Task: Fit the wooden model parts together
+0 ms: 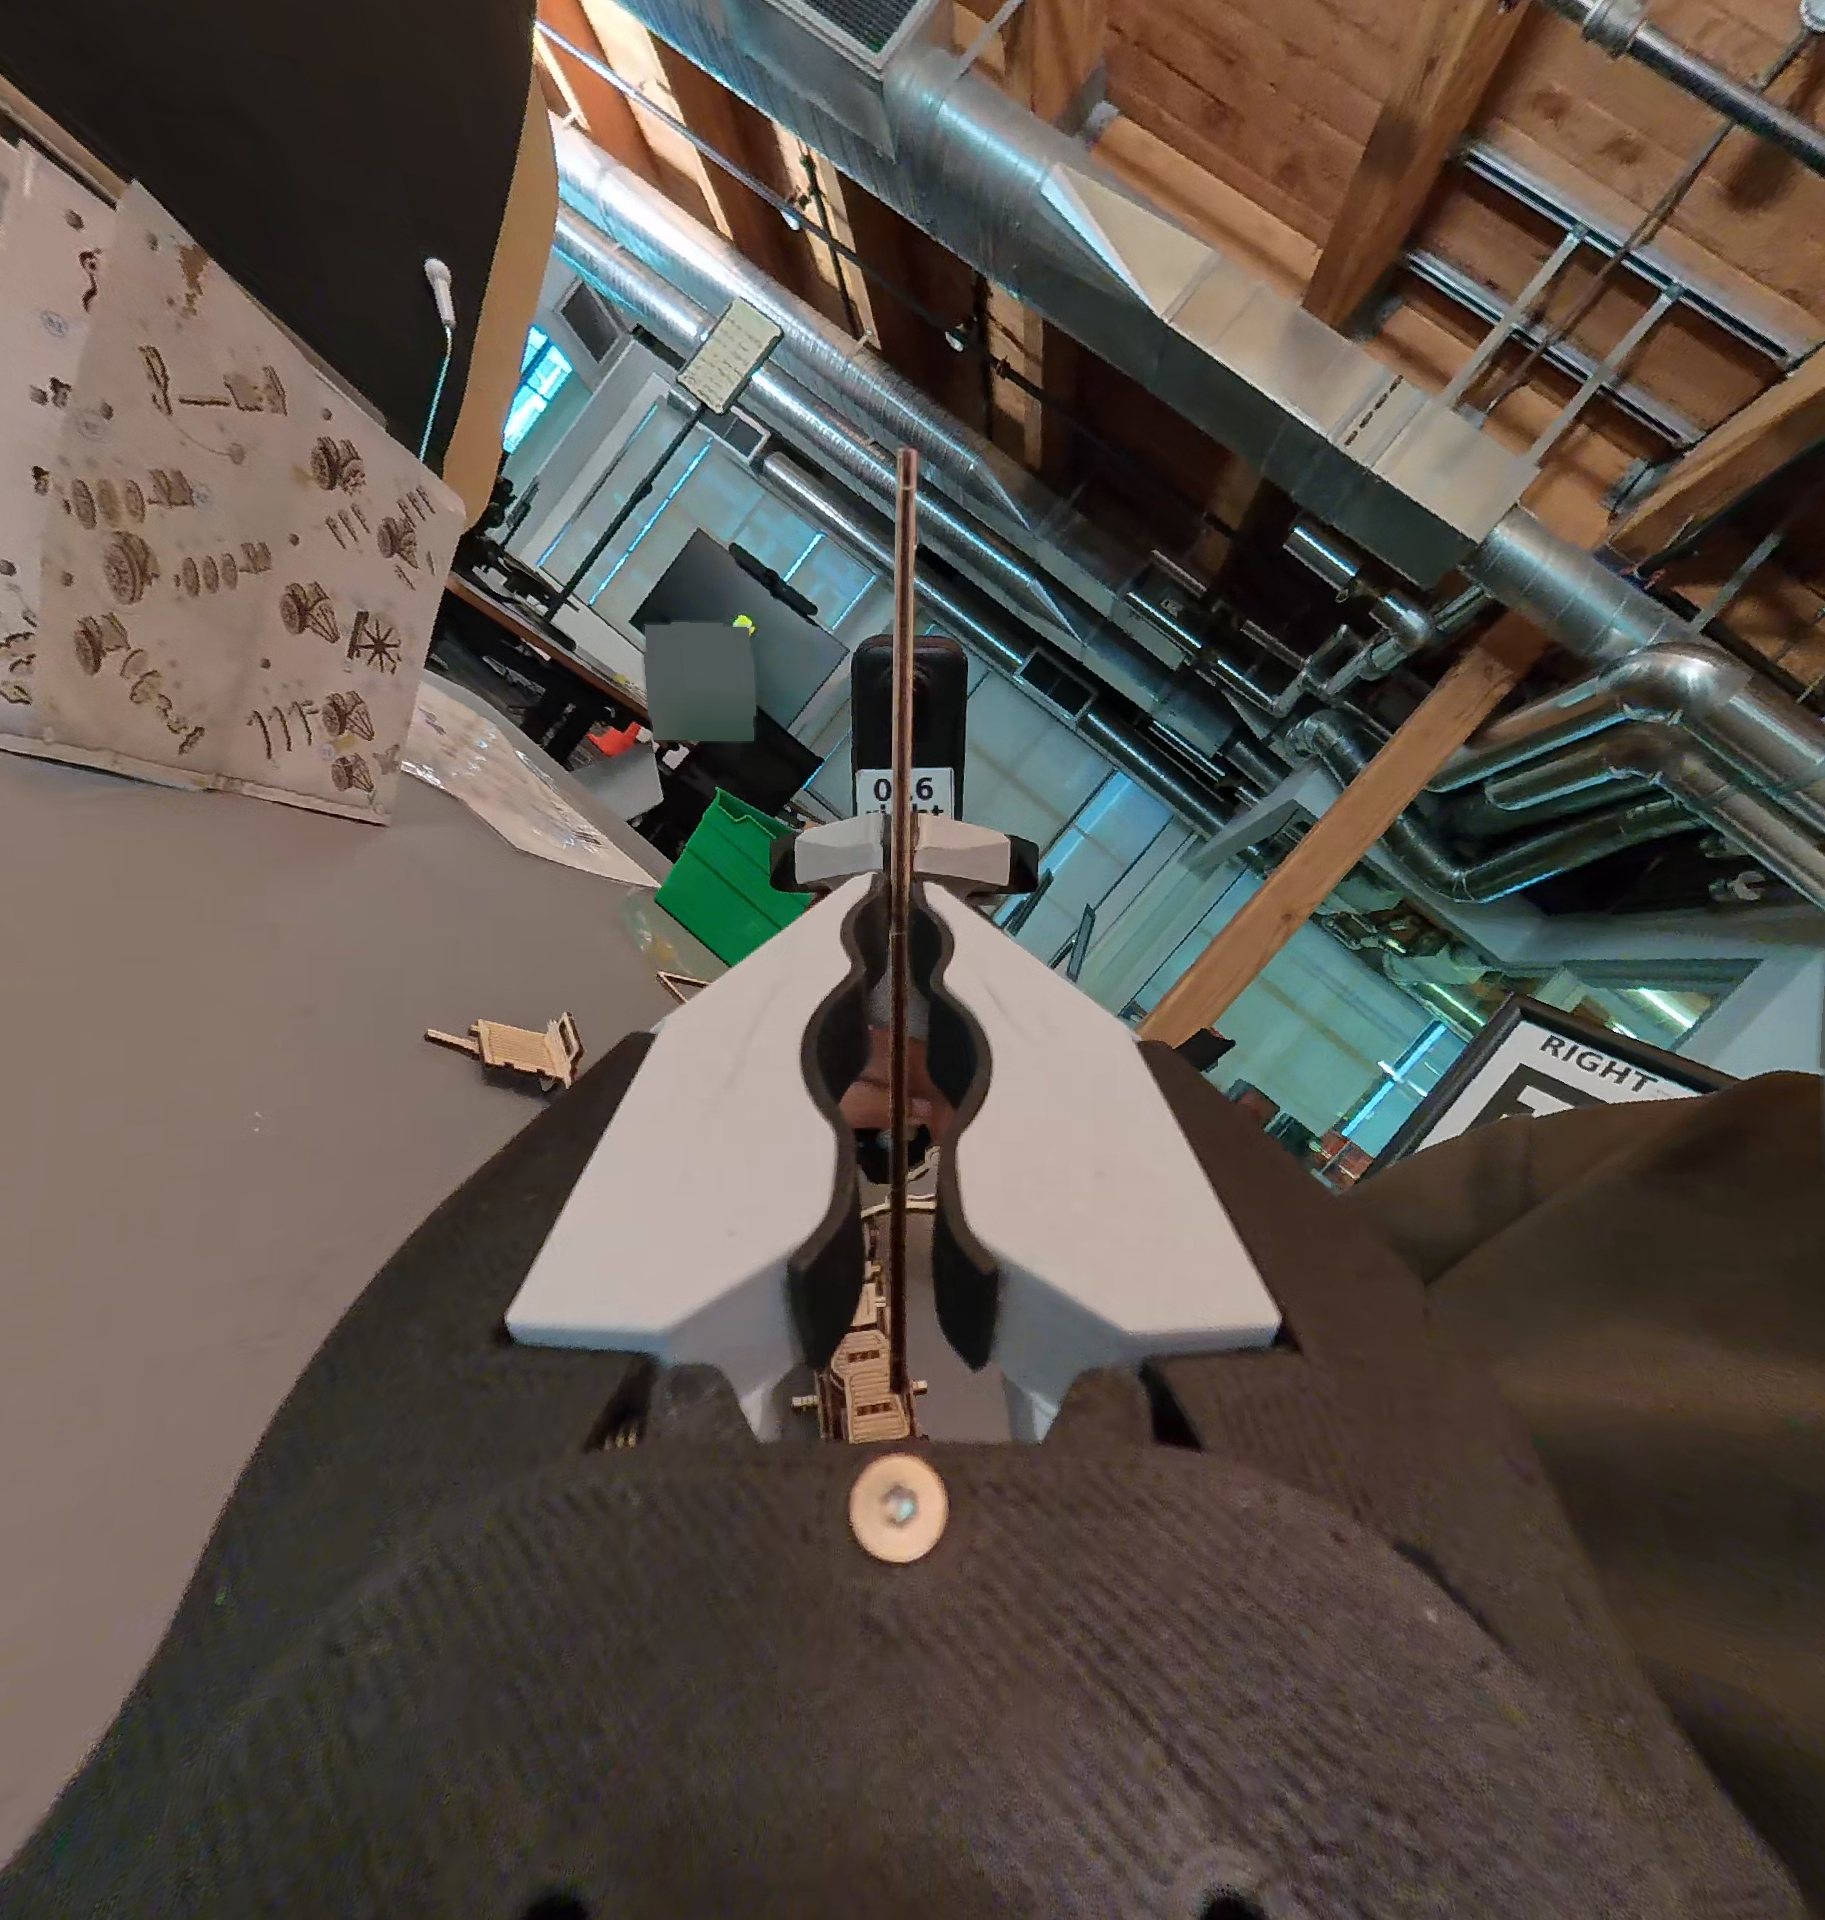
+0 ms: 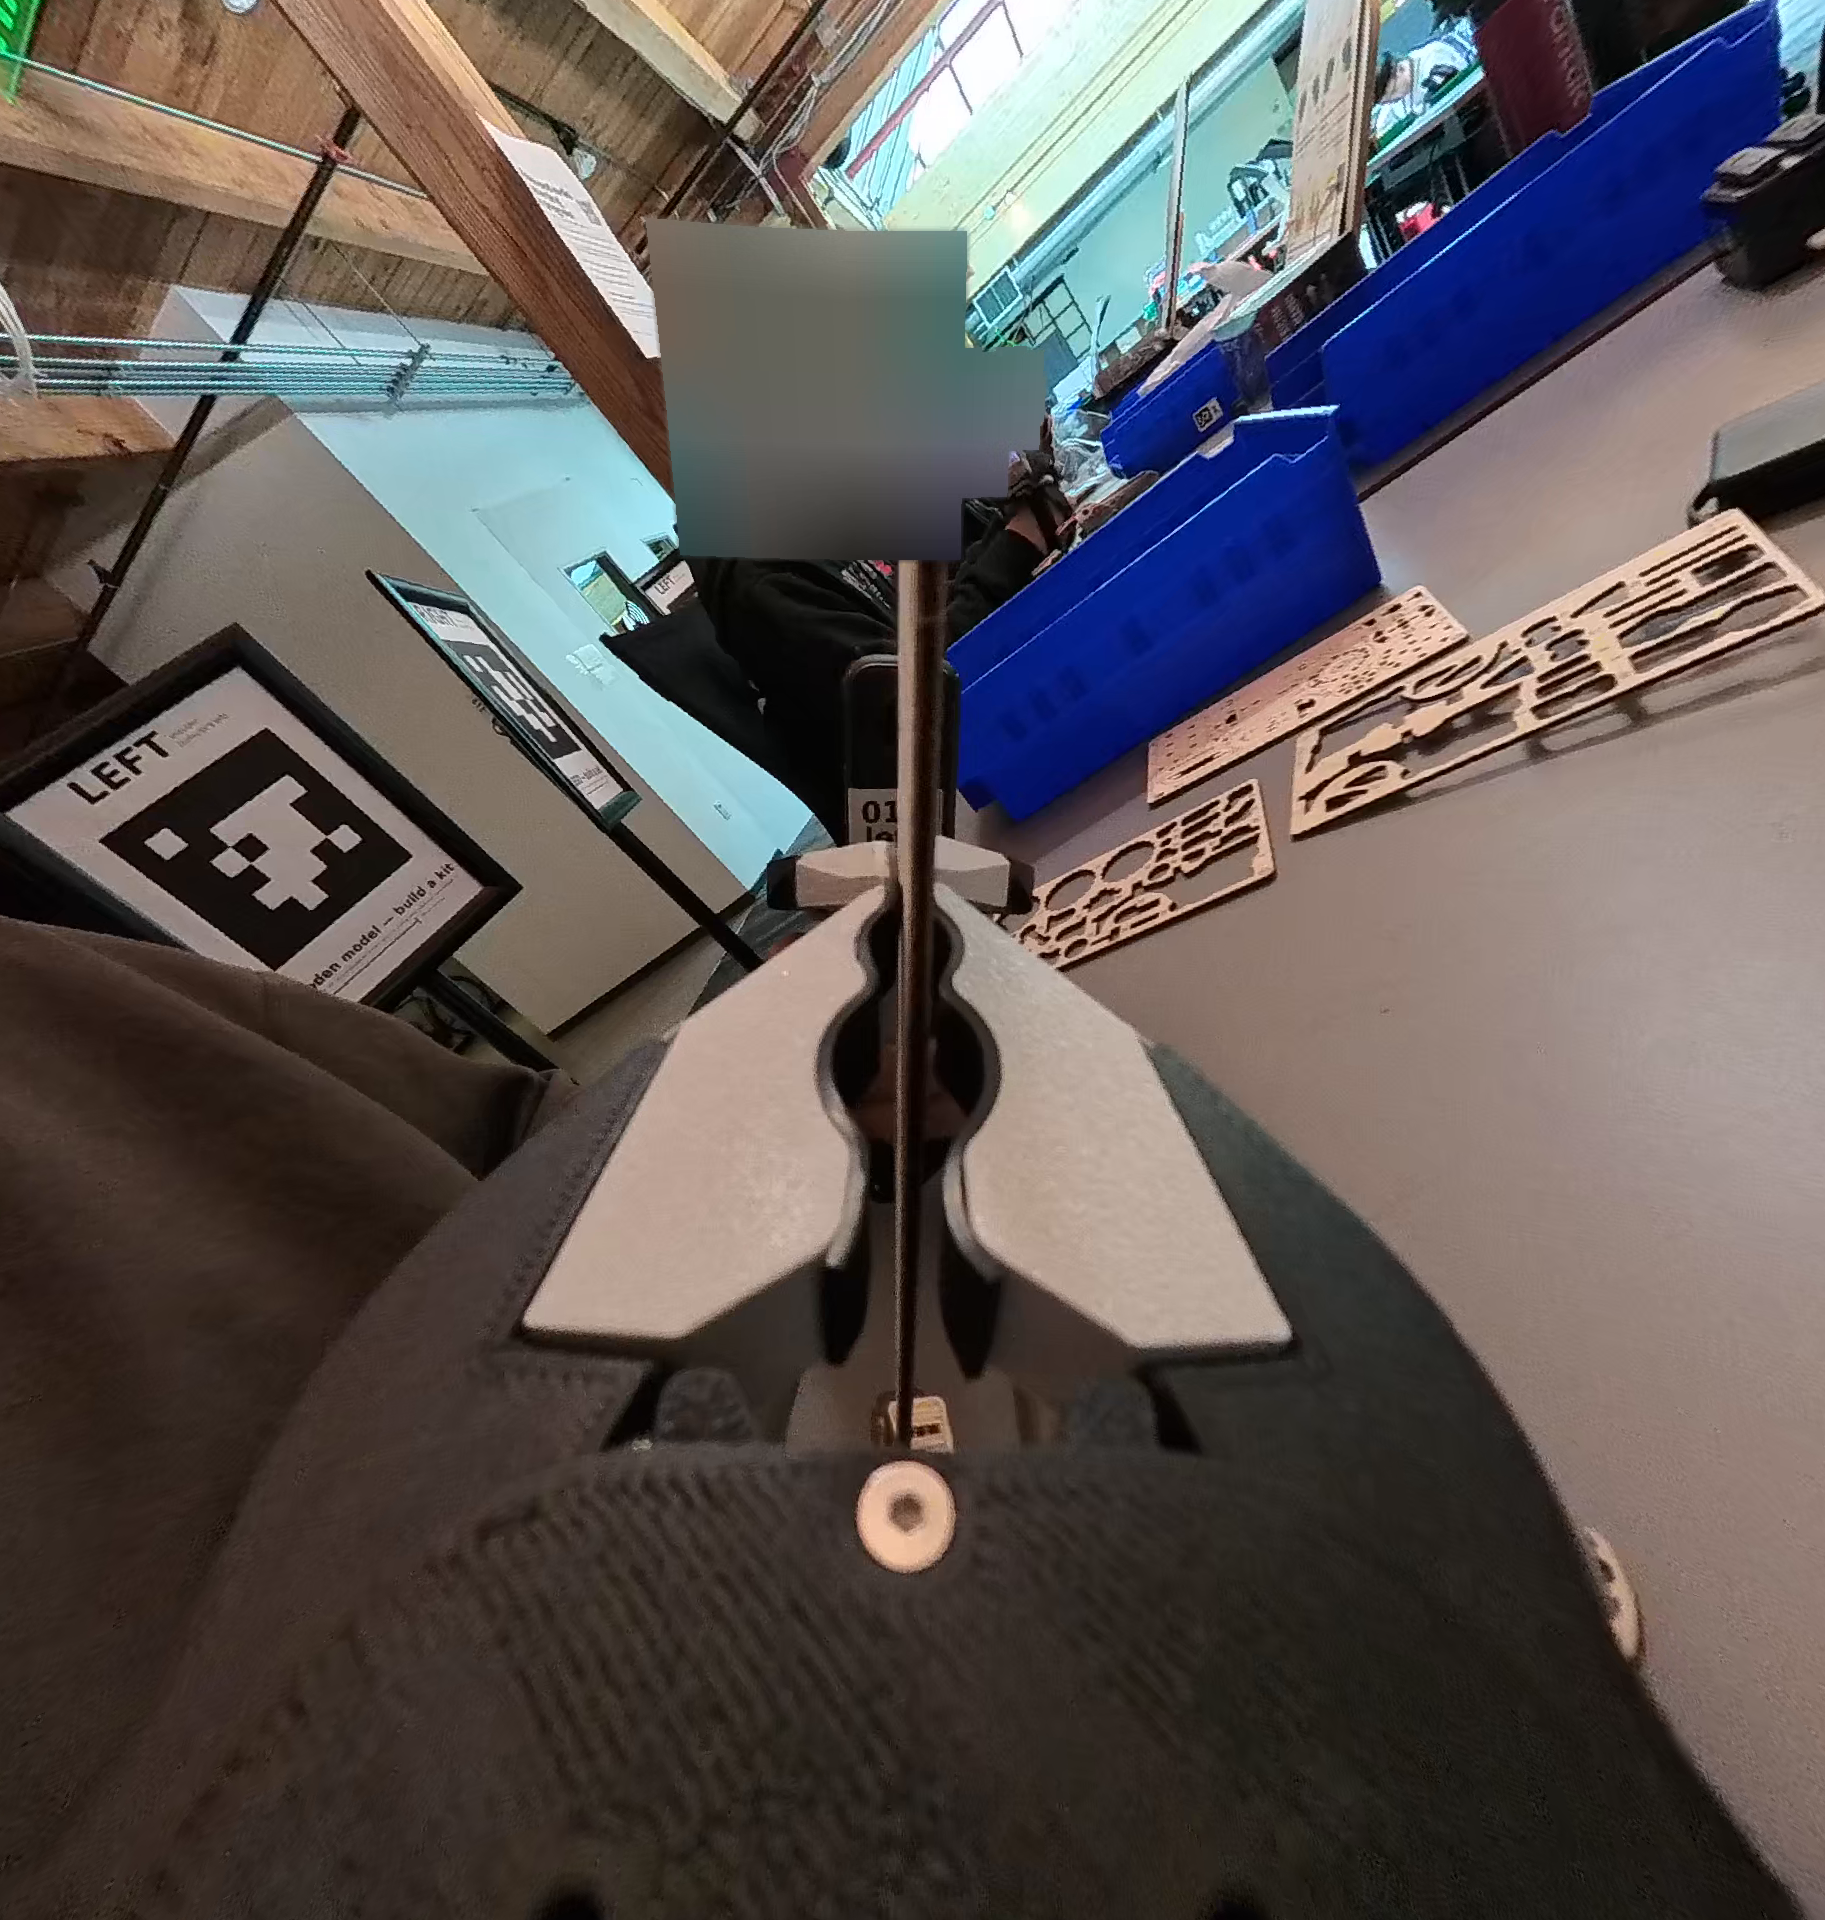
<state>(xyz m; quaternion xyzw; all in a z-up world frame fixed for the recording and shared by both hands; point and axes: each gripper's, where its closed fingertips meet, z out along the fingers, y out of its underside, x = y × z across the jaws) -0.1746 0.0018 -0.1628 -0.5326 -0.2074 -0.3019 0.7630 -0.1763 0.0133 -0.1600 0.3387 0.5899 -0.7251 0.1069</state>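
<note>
Left gripper (image 1: 900, 914) pinching thin wooden sheet (image 1: 904, 665) seen edge-on, right gripper (image 2: 913, 914) clamped on the same sheet, its face hidden, laser-cut frames (image 2: 1552, 665) flat on grey desk (image 2: 1510, 1143).

On the table (image 2: 1510, 1143), three punched-out wooden part sheets (image 2: 1157, 873) lie side by side, with a row of storage bins (image 2: 1178, 644) behind them. In the left wrist view, a small wooden subassembly (image 1: 513, 1049) lies on the same table, and an instruction sheet (image 1: 191, 540) stands propped behind it.
</note>
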